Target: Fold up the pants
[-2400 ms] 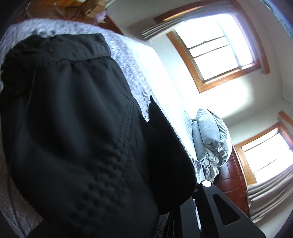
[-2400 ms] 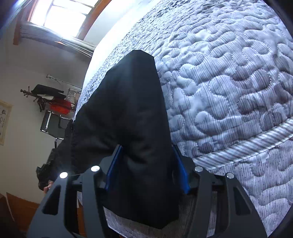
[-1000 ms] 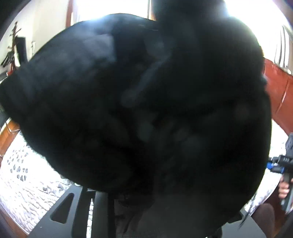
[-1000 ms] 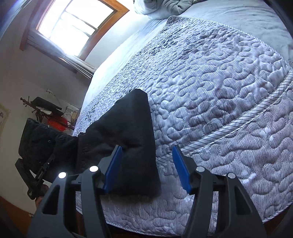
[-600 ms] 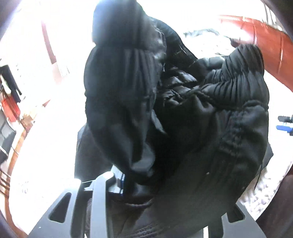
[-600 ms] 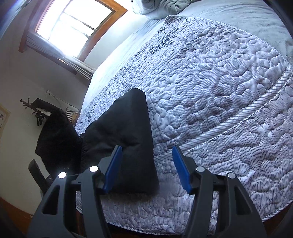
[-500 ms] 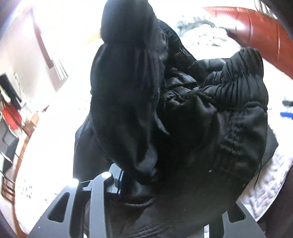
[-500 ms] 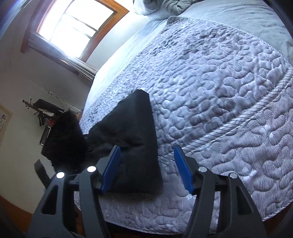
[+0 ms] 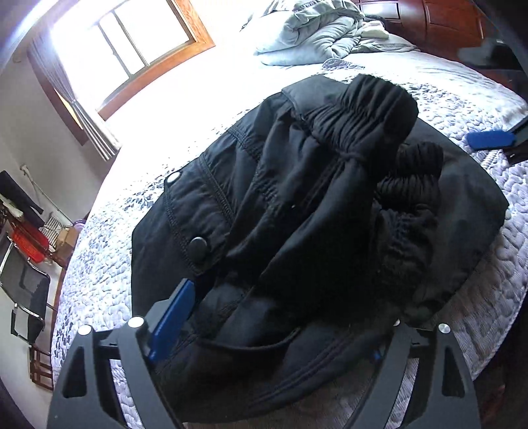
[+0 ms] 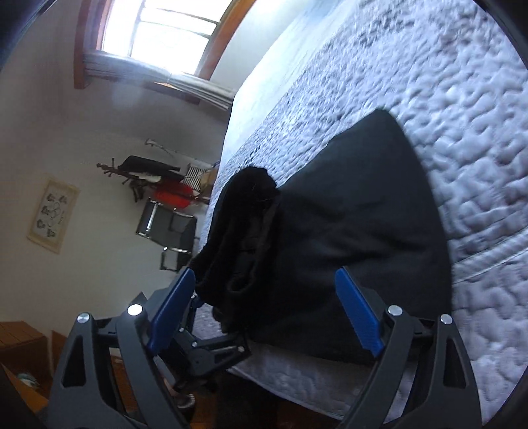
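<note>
— Where were your grippers at that moment?

— My left gripper (image 9: 270, 333) stood wide apart, its jaws having just been opening, with the bunched waist end of the black pants (image 9: 313, 211) lying between them; I could not tell whether the pads still touched the cloth. My right gripper (image 10: 267, 316) had also just been opening and stood apart, the folded end of the pants in front of it, pads clear of the fabric.

— And the pants themselves?

— Heaped in a folded pile on the quilted bedspread (image 9: 488, 297), near the bed's edge. Beyond lay a rumpled grey comforter (image 9: 313, 29), then a sunlit window (image 9: 132, 46)
</note>
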### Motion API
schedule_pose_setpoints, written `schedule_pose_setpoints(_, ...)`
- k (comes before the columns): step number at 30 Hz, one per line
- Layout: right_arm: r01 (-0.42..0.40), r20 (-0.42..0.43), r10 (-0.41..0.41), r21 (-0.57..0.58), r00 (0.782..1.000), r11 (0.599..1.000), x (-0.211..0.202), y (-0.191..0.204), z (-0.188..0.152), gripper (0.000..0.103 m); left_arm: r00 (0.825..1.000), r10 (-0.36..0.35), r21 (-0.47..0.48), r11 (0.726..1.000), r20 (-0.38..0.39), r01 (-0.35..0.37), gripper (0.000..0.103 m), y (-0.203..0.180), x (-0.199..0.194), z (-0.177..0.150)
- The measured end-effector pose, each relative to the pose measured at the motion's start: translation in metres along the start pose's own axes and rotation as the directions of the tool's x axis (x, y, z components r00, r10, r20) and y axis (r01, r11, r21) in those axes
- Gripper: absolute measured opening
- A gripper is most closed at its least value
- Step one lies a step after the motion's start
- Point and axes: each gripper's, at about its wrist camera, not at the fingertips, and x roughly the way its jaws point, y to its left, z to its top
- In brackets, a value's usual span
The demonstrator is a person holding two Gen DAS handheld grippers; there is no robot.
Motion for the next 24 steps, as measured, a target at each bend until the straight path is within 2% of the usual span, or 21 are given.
schedule_pose_setpoints(4,-0.074,-0.057,0.077,0.056,0.995,0.996,0.026,-0.003,0.004,0.089,1.0,-0.022,-0.004,1.0,0.003,0.022,0.093,-0.008,-0.021,0.0)
schedule_pose_setpoints(8,-0.085,-0.097,0.094,0.092,0.991,0.992,0.05,-0.004,0.007,0.089,0.998,-0.068,-0.039,0.997,0.0,0.068,0.094,0.003,-0.029,-0.003)
schedule_pose_setpoints(12,-0.091,-0.118,0.101,0.084,0.988,0.992,0.064,0.002,0.007,0.089,0.989,-0.145,-0.133,0.98,0.009,0.145,0.094,0.018,-0.042,-0.008)
schedule_pose_setpoints(17,-0.097,-0.136,0.106,0.07,0.985,0.993,0.08,0.012,0.013,0.091,0.97,-0.24,-0.303,0.923,0.025,0.236,0.094,0.054,-0.048,-0.025)
schedule_pose_setpoints(21,-0.119,-0.141,0.128,0.072,0.982,0.99,0.086,0.015,0.016,0.091,0.941,-0.313,-0.415,0.844,0.131,0.339,0.099,0.076,-0.084,-0.039)
schedule_pose_setpoints(22,-0.117,-0.144,0.126,0.07,0.982,0.991,0.089,0.016,0.016,0.091,0.938,-0.313,-0.442,0.828,0.147,0.345,0.099,0.085,-0.087,-0.043)
schedule_pose_setpoints(24,-0.113,-0.148,0.122,0.072,0.981,0.991,0.092,0.019,0.017,0.092,0.946,-0.289,-0.486,0.812,0.145,0.322,0.099,0.098,-0.089,-0.05)
